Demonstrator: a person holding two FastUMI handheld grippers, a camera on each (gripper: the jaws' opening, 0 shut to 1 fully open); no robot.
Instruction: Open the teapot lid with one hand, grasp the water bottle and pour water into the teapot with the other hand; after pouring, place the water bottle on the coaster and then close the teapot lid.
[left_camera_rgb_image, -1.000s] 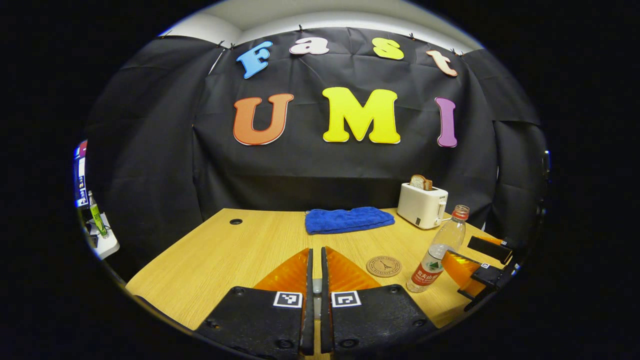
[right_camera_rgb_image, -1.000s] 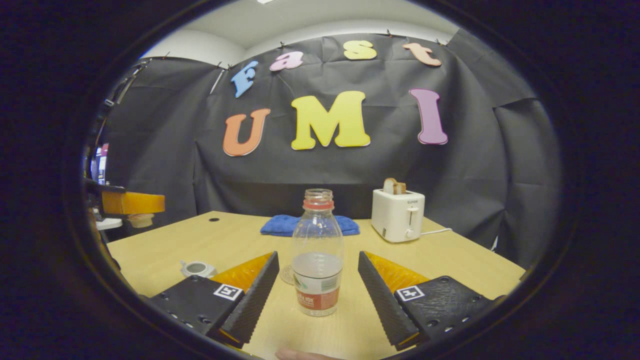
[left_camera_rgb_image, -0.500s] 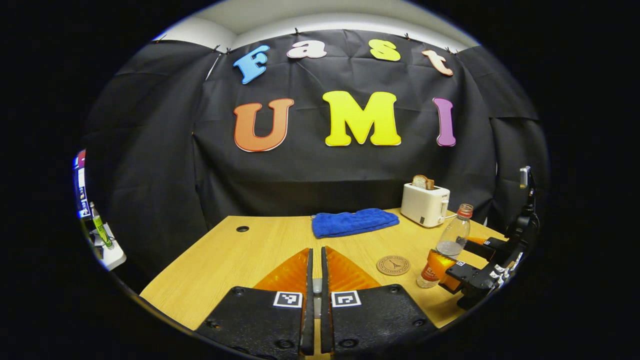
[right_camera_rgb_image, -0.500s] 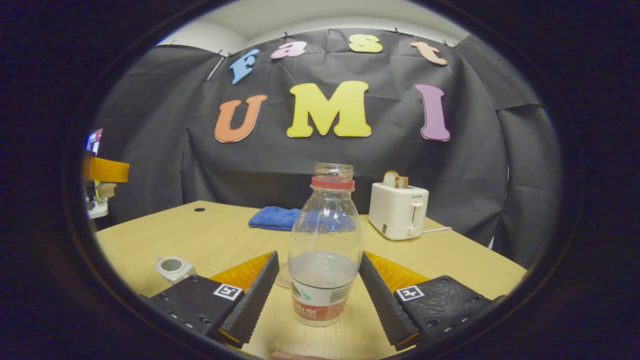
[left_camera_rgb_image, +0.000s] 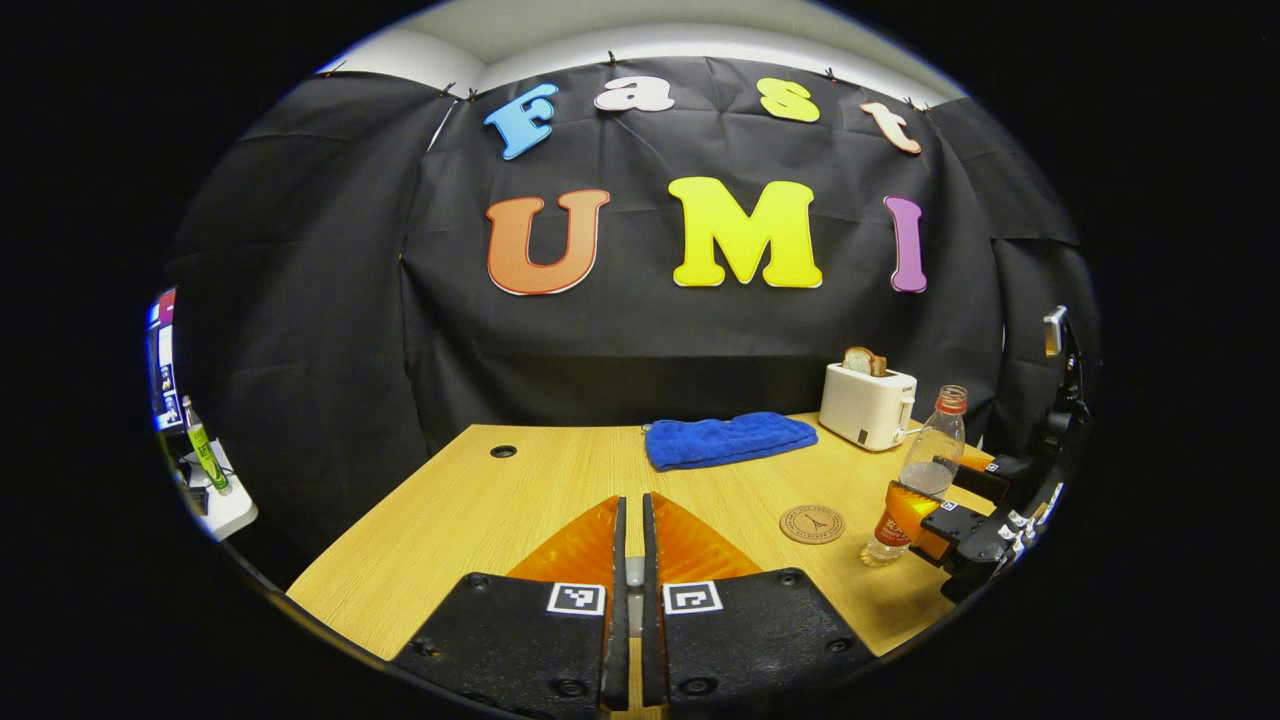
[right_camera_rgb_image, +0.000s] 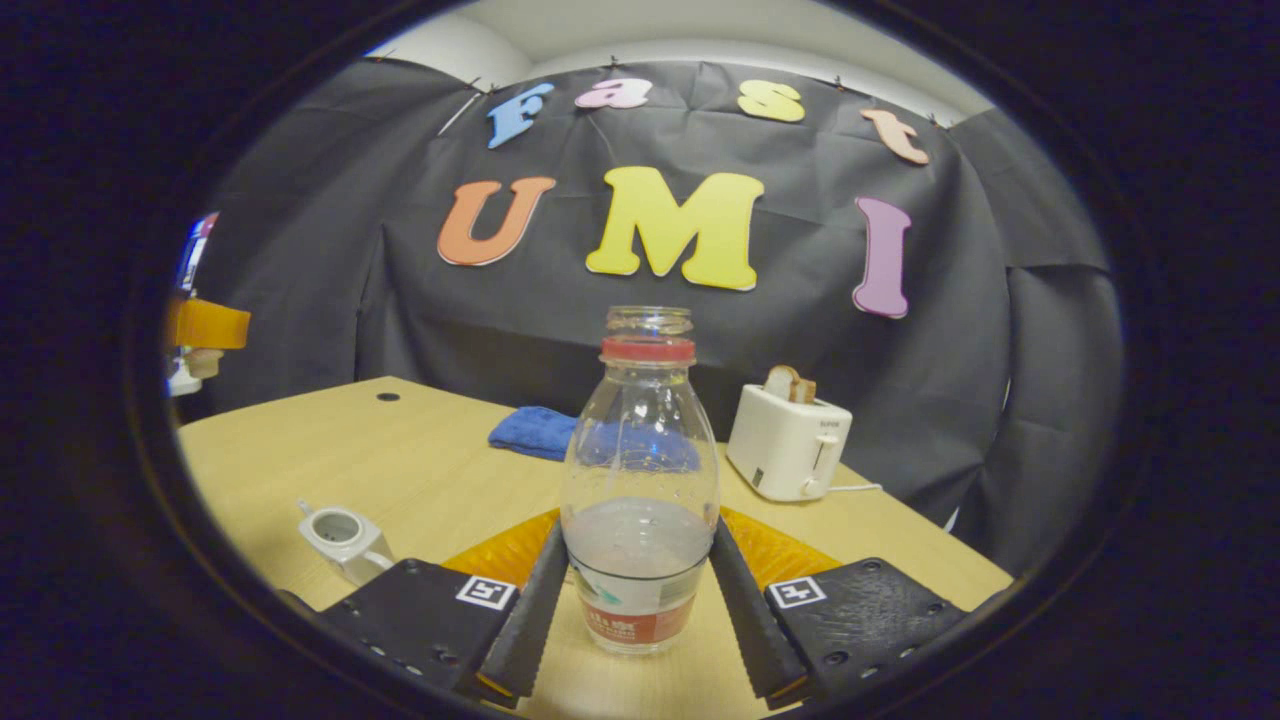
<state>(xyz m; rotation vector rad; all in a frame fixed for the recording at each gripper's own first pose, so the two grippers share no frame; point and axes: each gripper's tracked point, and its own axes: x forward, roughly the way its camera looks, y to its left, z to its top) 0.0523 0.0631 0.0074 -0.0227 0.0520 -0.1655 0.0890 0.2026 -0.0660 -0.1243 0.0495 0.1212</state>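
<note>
A clear water bottle (right_camera_rgb_image: 640, 470) with a red neck ring, no cap and some water stands on the wooden table (right_camera_rgb_image: 420, 450). My right gripper (right_camera_rgb_image: 636, 530) is shut on it, one finger pressing each side above the label. In the left gripper view the bottle (left_camera_rgb_image: 925, 465) stands just right of the round brown coaster (left_camera_rgb_image: 812, 523), with the right gripper (left_camera_rgb_image: 940, 505) around it. The white teapot (right_camera_rgb_image: 340, 535) sits lidless at the table's front left. My left gripper (left_camera_rgb_image: 630, 505) is shut on a small grey piece; farther off, the left gripper (right_camera_rgb_image: 205, 325) holds the teapot lid (right_camera_rgb_image: 203, 362) above the table.
A white toaster (right_camera_rgb_image: 790, 450) with bread in it stands at the back right, its cord trailing right. A folded blue towel (left_camera_rgb_image: 728, 438) lies at the back middle. A cable hole (left_camera_rgb_image: 503, 451) marks the far left of the table. A shelf (left_camera_rgb_image: 215, 500) stands beyond the left edge.
My right gripper has moved up to the bottle and its fingers have closed onto the bottle's sides. The left gripper has stayed shut on the lid, shifting slightly.
</note>
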